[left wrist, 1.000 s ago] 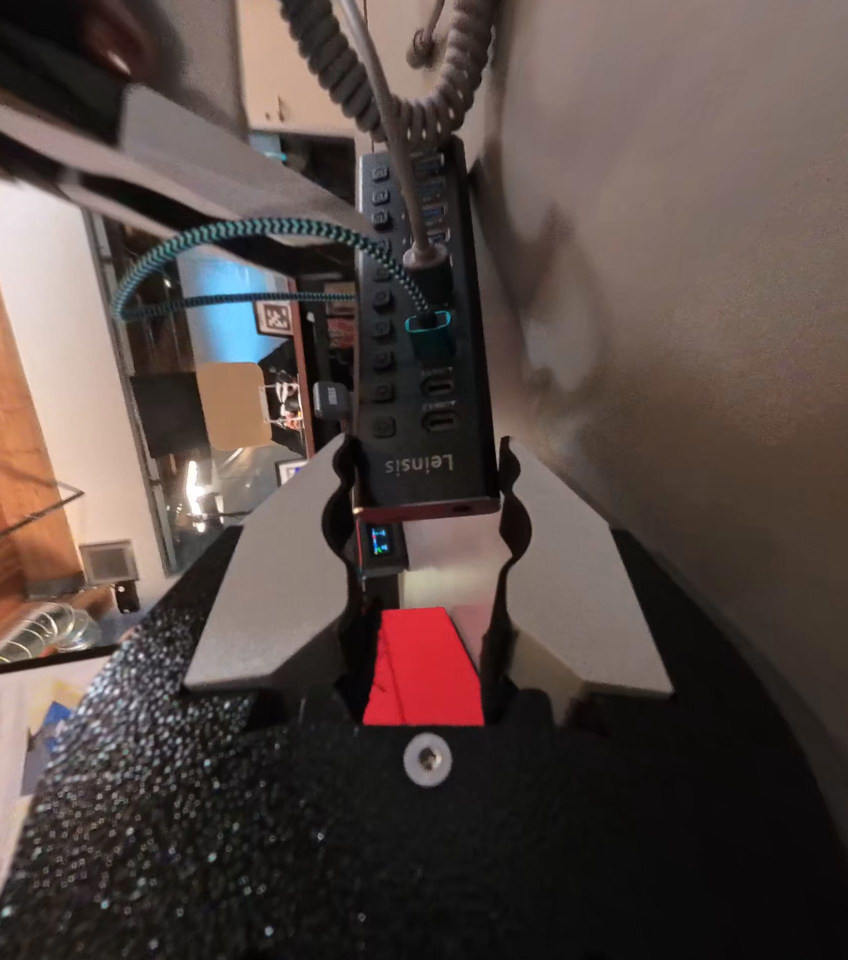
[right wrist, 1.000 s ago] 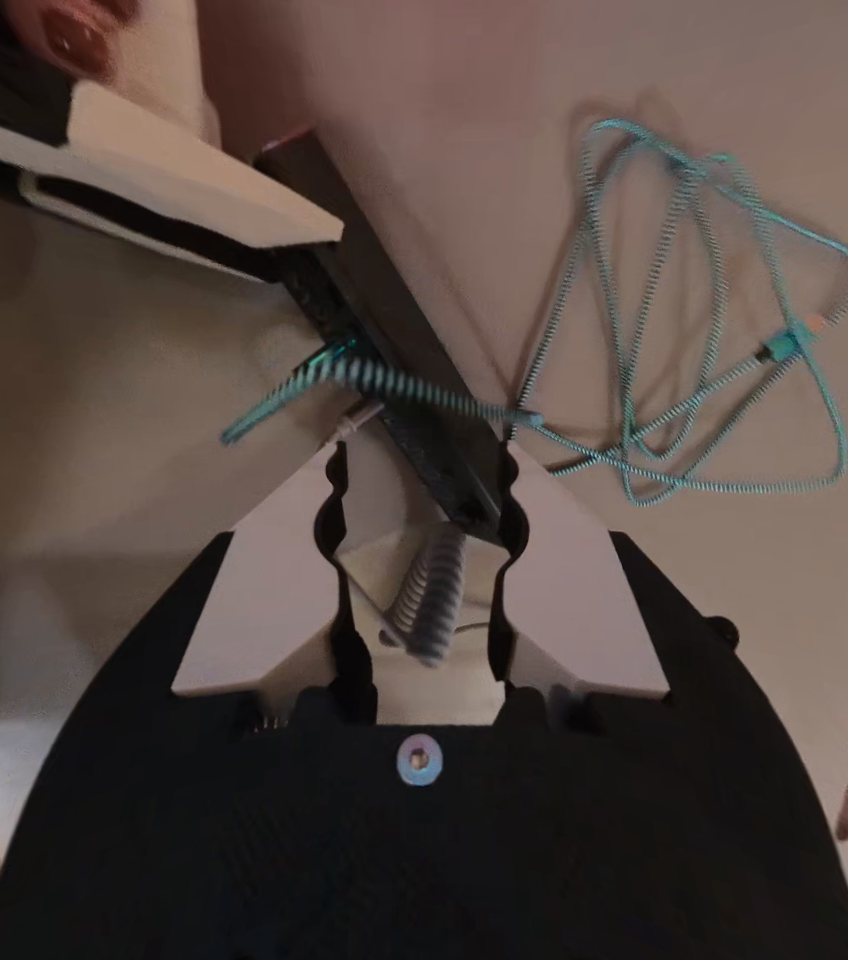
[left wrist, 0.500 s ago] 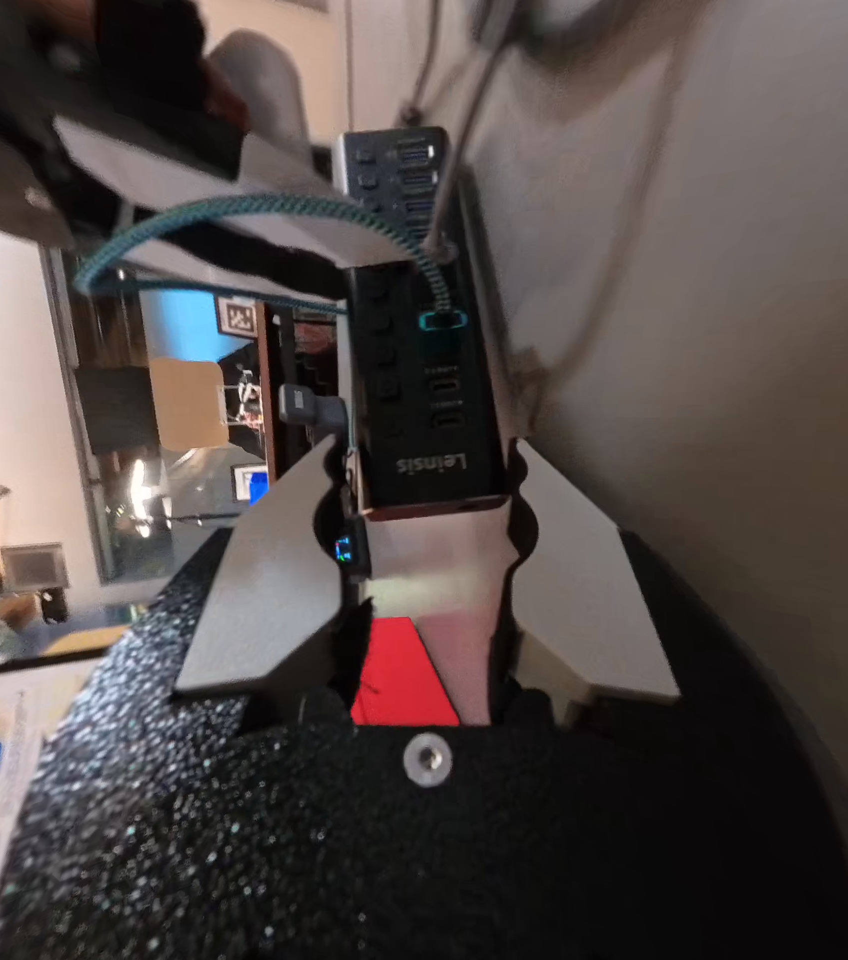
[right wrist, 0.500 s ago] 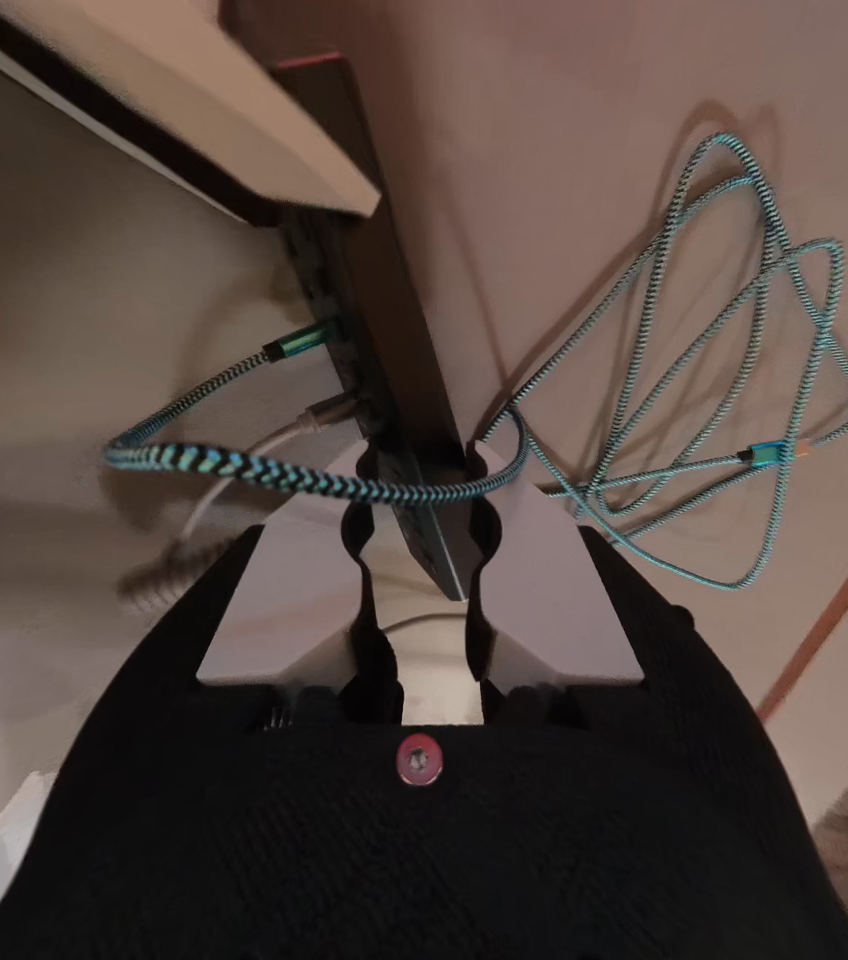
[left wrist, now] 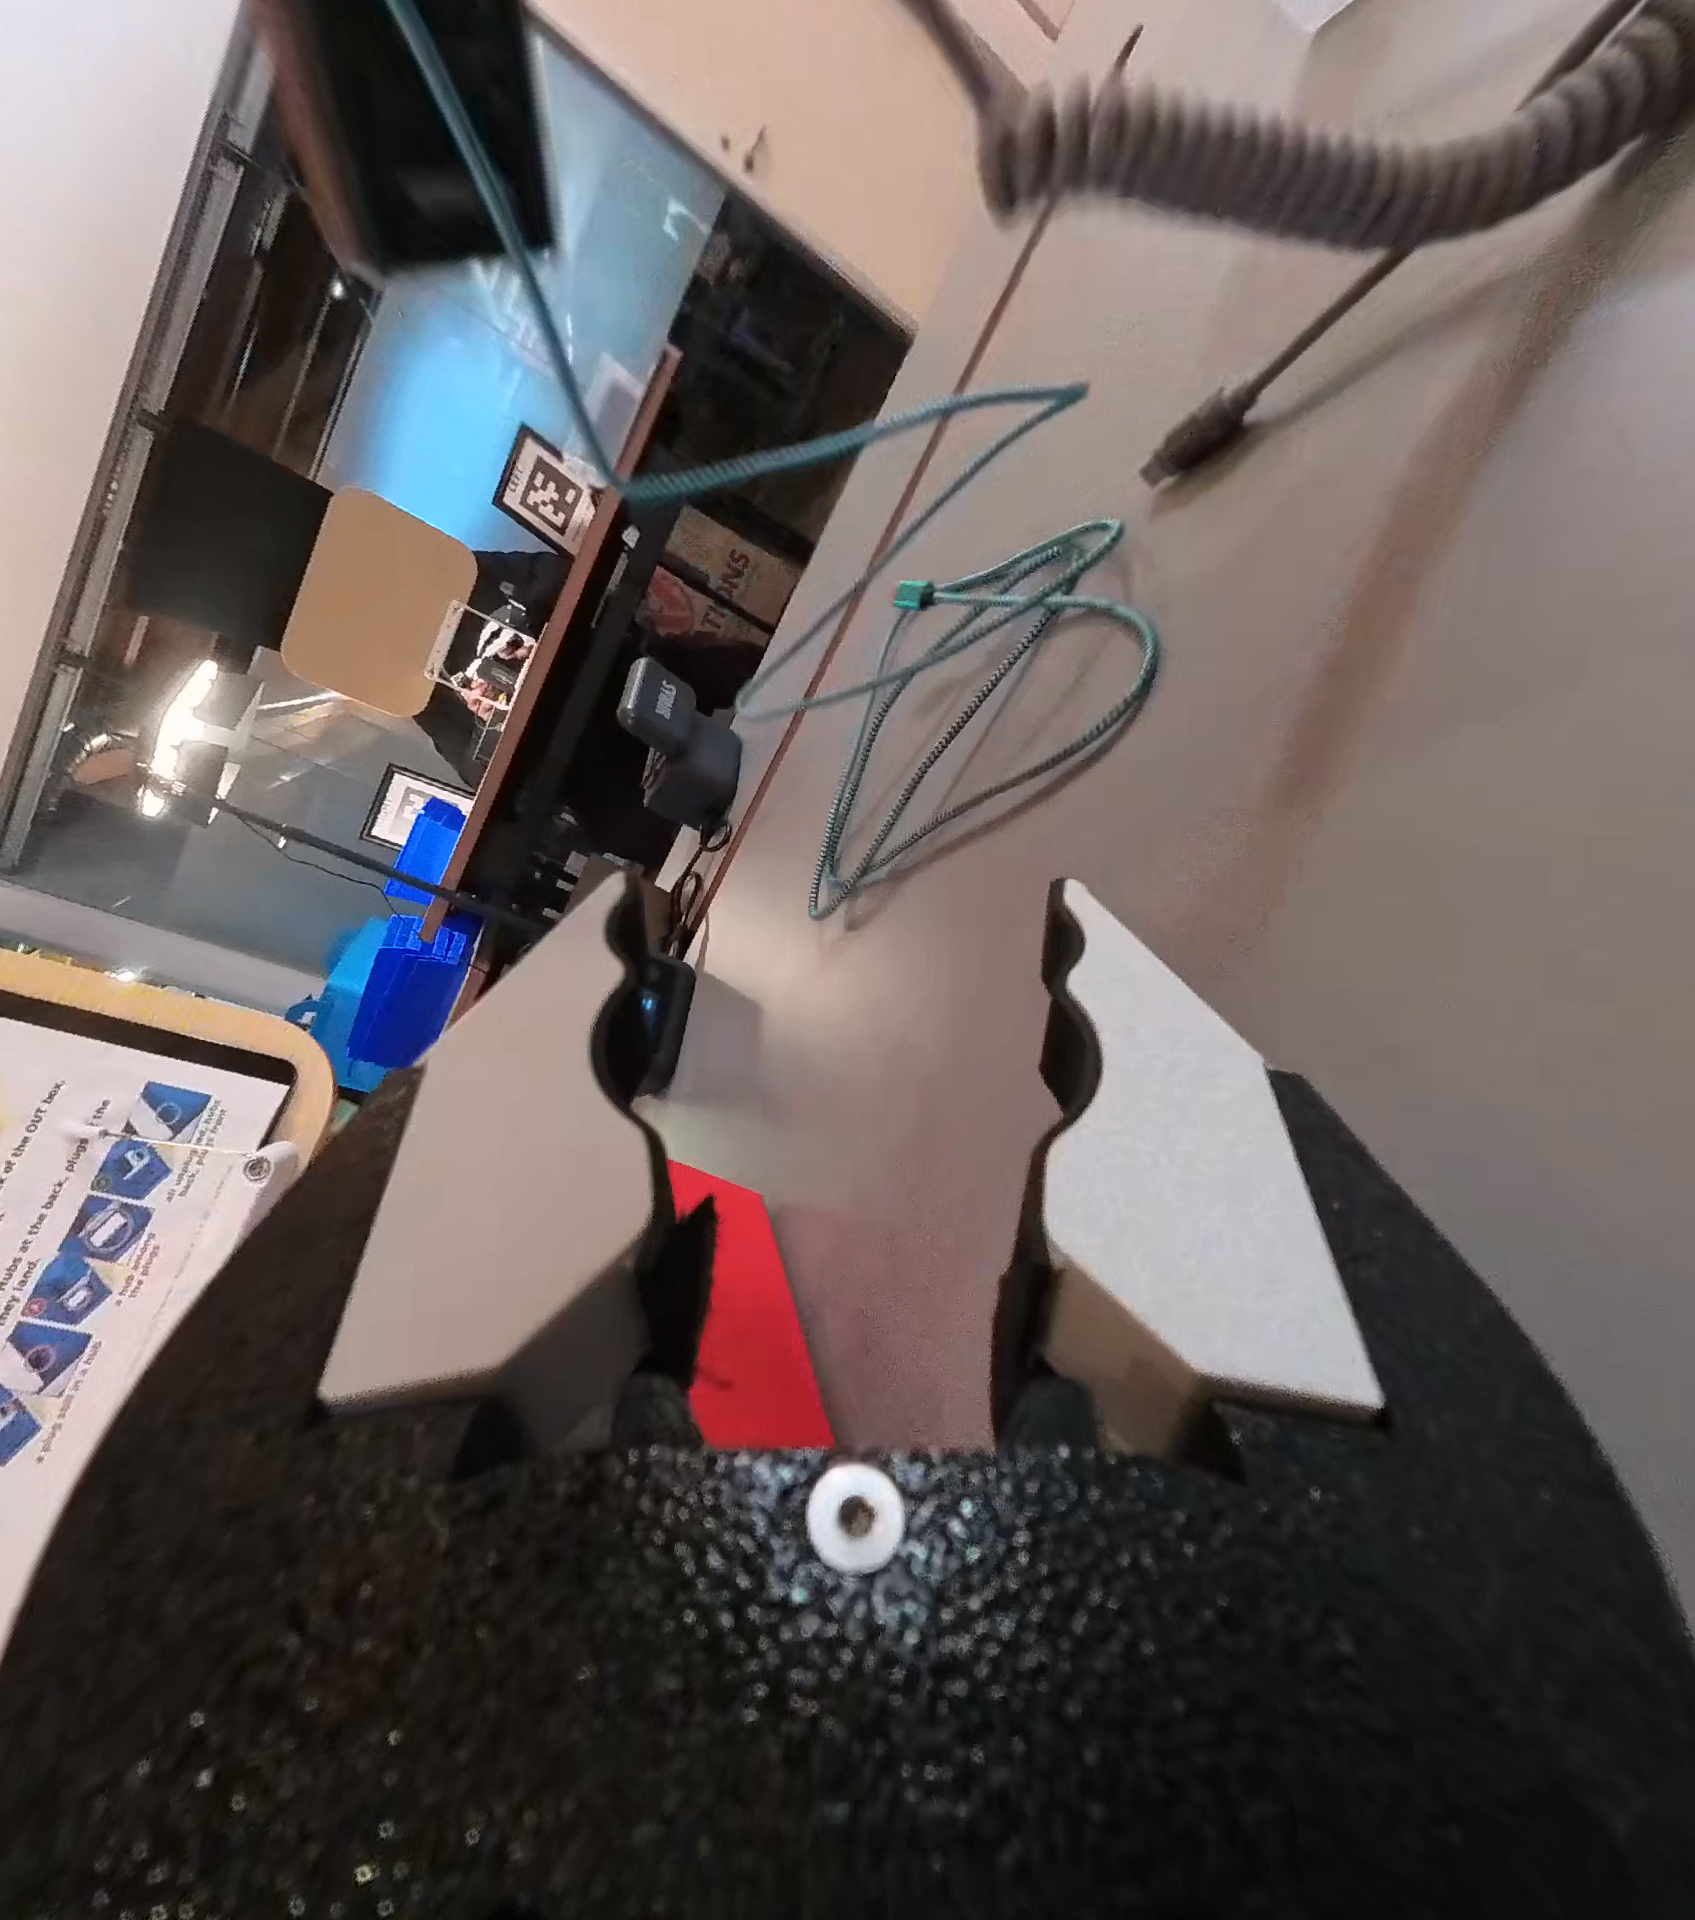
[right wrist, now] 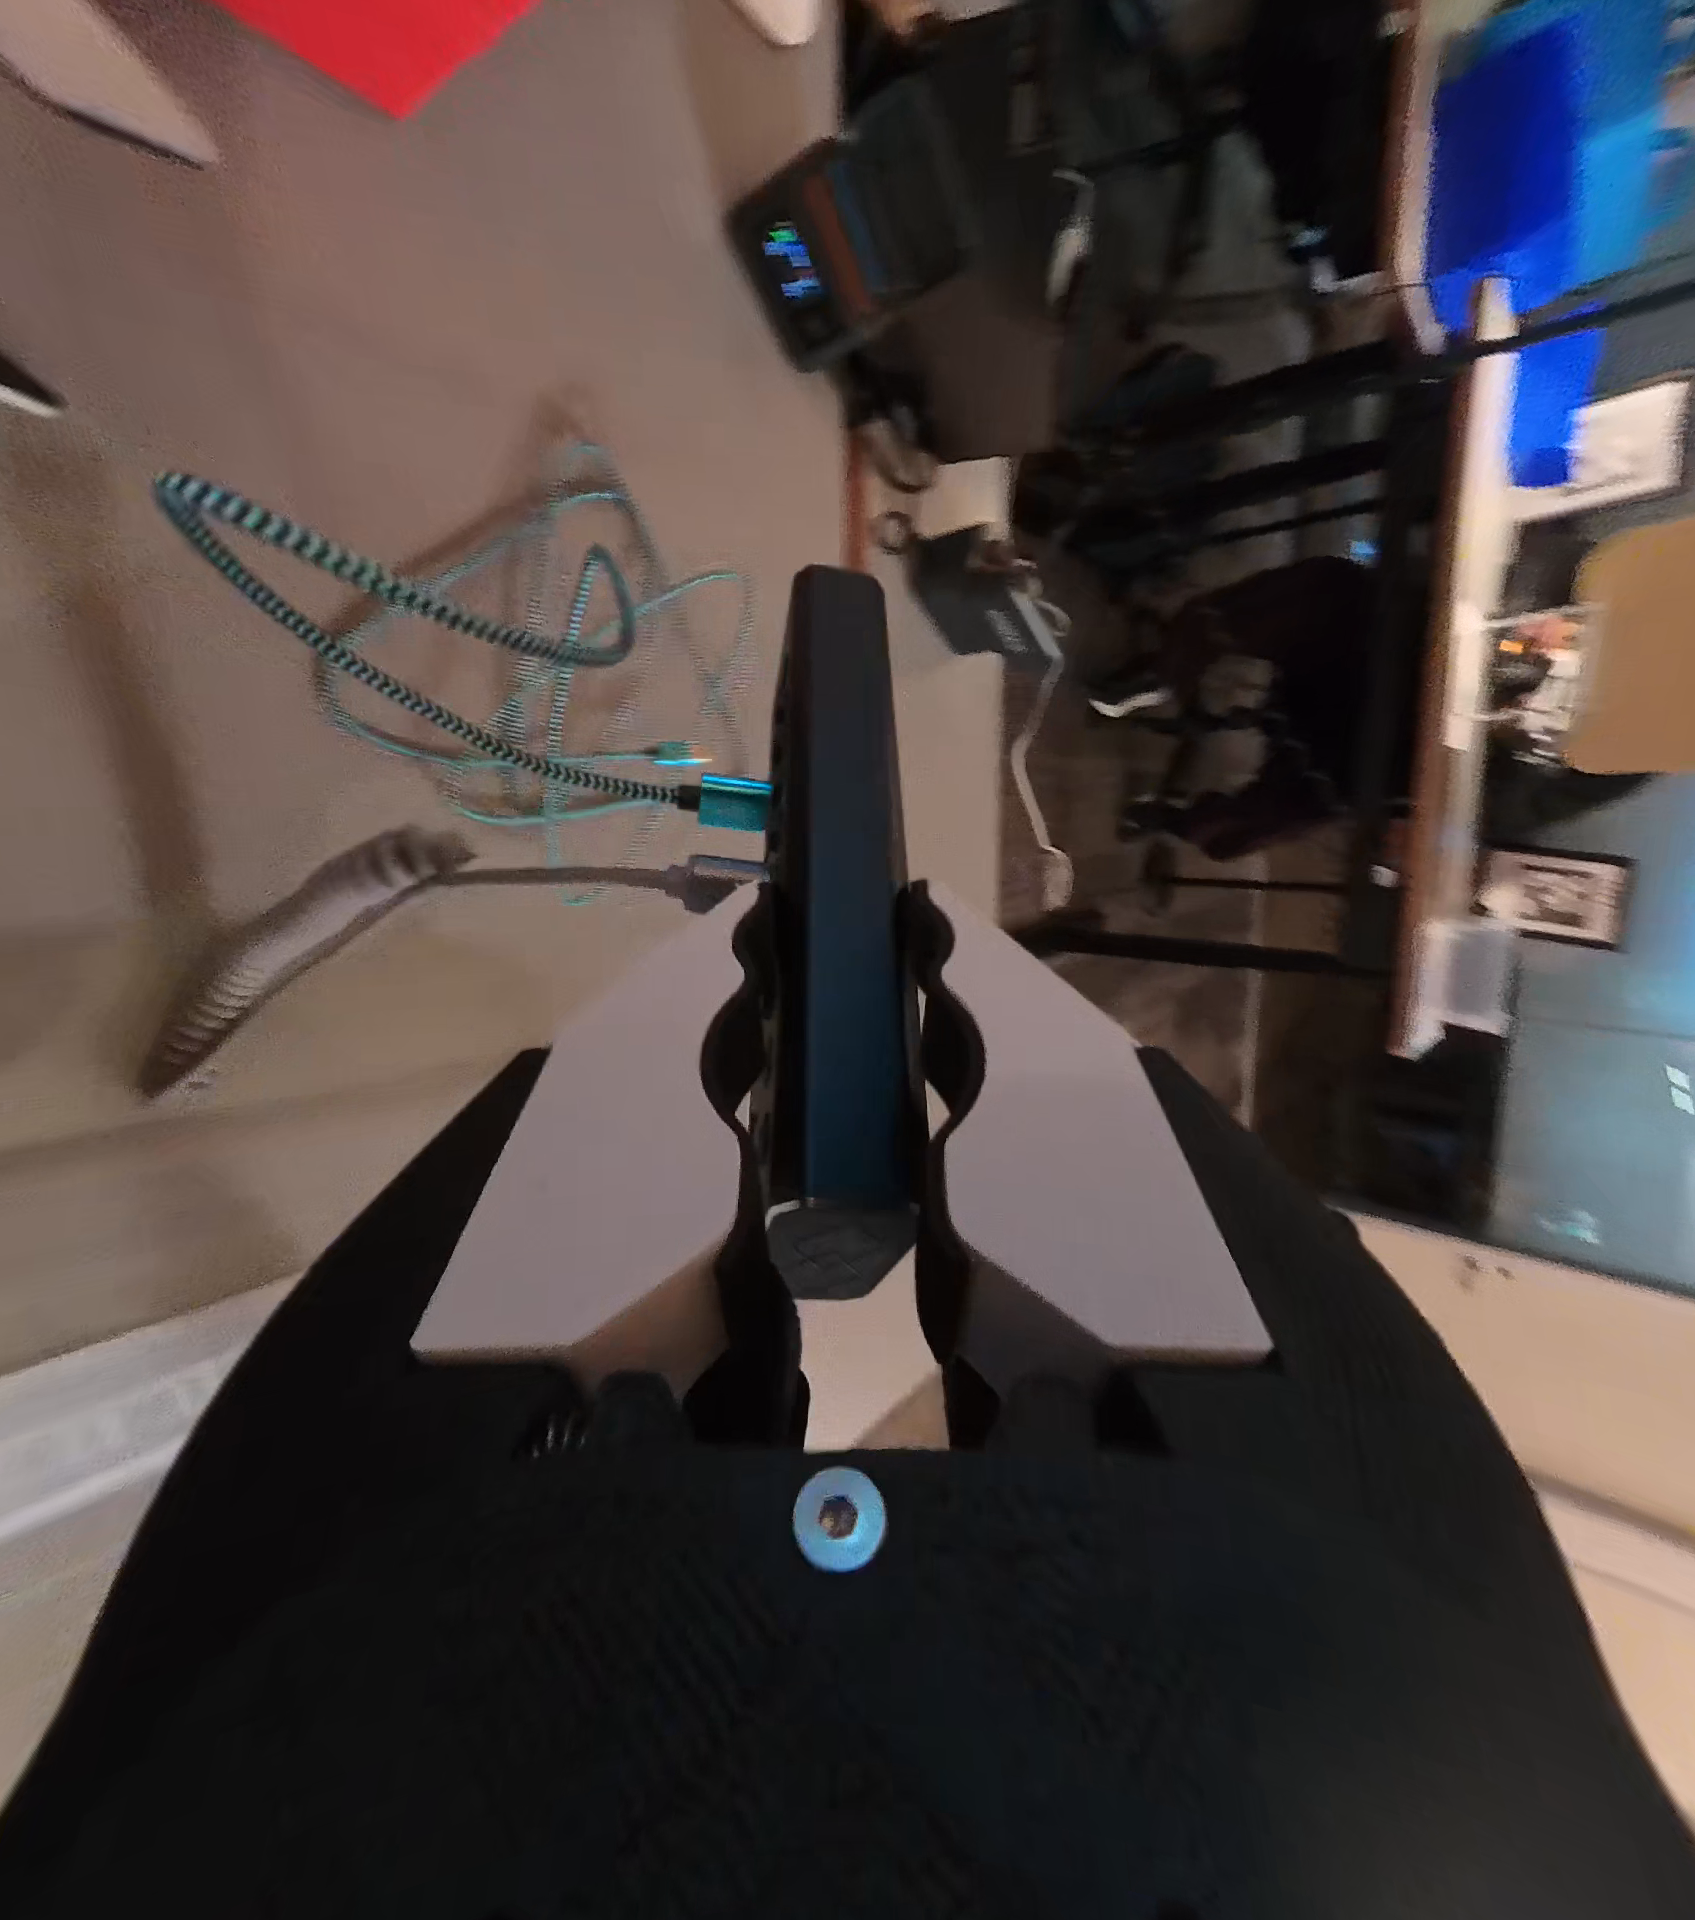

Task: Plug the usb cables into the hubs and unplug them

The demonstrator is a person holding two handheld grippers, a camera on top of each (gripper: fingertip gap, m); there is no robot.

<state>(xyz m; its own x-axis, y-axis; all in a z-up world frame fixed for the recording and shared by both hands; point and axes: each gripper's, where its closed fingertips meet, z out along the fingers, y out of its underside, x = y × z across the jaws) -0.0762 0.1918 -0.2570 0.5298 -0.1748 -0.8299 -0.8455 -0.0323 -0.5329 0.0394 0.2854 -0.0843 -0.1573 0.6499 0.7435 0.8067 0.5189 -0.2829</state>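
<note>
While the left tool (left wrist: 838,1029) gapes, the right tool (right wrist: 832,940) clamps the hub (right wrist: 838,883).

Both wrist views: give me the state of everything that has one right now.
Left tool: open, holding nothing.
Right tool: shut on the black hub.
Black hub: held on edge, lifted.
Teal braided cable: plugged into the hub.
Grey coiled cable: plugged in just below it.
Loose grey plug: unplugged, on the table.

beige table (left wrist: 1445,831) | red patch (left wrist: 739,1309) | blue bins (left wrist: 396,997) | printed sheet (left wrist: 43,1226)
</note>
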